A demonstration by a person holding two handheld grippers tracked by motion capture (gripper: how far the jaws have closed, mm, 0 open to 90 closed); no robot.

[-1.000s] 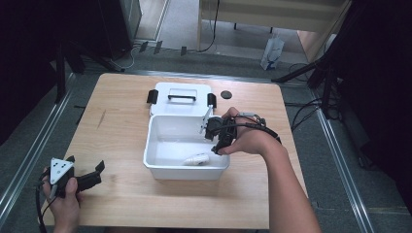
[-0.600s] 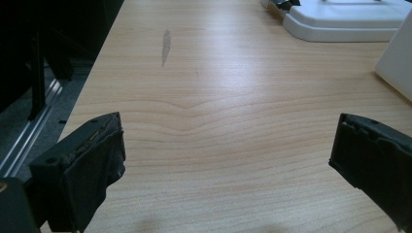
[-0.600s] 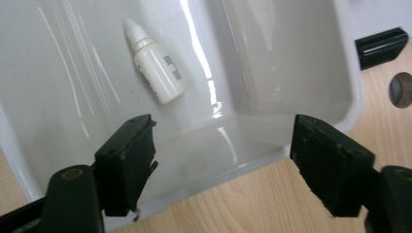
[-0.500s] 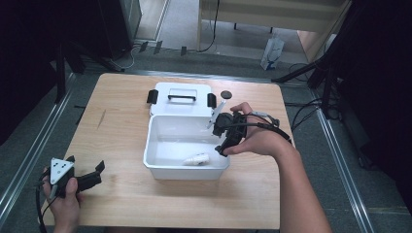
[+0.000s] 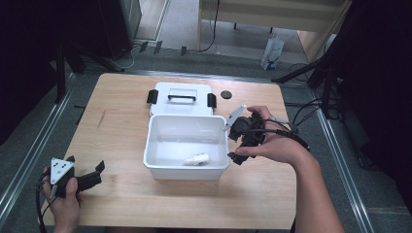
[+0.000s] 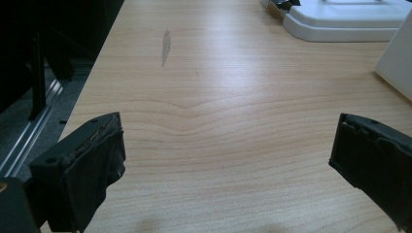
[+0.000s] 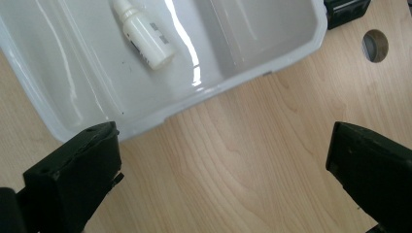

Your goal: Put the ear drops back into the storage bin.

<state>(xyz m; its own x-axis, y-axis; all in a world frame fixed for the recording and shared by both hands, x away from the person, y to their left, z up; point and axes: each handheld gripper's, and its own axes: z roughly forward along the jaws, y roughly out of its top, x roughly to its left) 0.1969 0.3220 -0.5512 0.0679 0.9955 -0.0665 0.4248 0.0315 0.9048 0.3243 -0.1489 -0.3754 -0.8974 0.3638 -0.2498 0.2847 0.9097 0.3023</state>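
the small white plastic bottle lies in the white plastic box mid-table, while the wide-open, empty right gripper beside the box's right wall could knock it askew.

table: wood | on it: white box, lid

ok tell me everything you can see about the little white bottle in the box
The small white bottle looks like smooth plastic, with a narrower cap at one end and a dark printed label along its body. It lies on its side on the floor of the open white box, near the front wall in the high view. Only the box floor touches it. The right gripper, jaws wide apart, is outside the box's right wall, clear of it.
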